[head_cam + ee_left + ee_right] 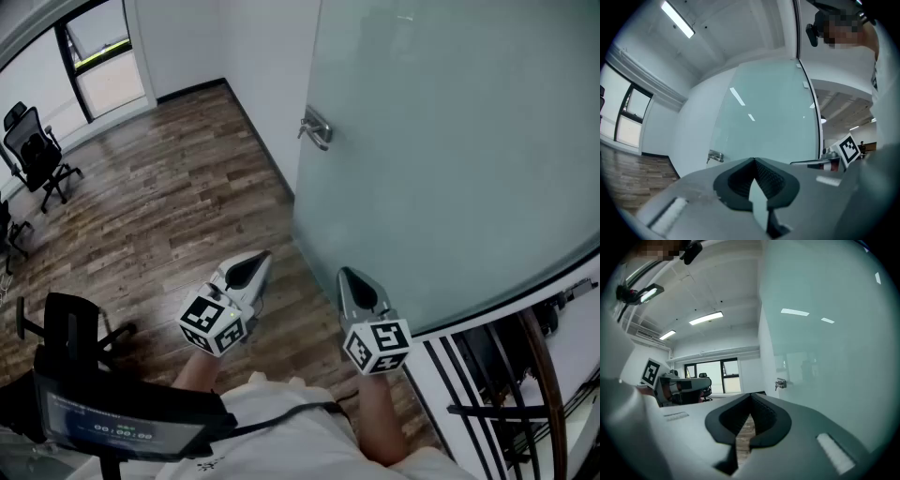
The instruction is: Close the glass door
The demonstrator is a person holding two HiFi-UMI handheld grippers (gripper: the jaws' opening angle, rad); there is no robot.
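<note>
- Left gripper and right gripper were both pinched shut, holding nothing; the glass door stood open close beside the right one, its handle well apart from both.
- Risk: closed tips would likely skid on smooth glass; a hard shove might slam it.

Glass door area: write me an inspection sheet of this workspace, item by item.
Surface: wood-plank floor.
Job's things: frosted glass door, with a metal handle near its left edge in the head view.
Clutter: nothing seen.
Grippers: left gripper and right gripper are both shut and empty, pointing toward the door; no contact seen.
Cables: a dark lead runs across the person's white top.
Surroundings: office chairs near the window; black railing at right.
</note>
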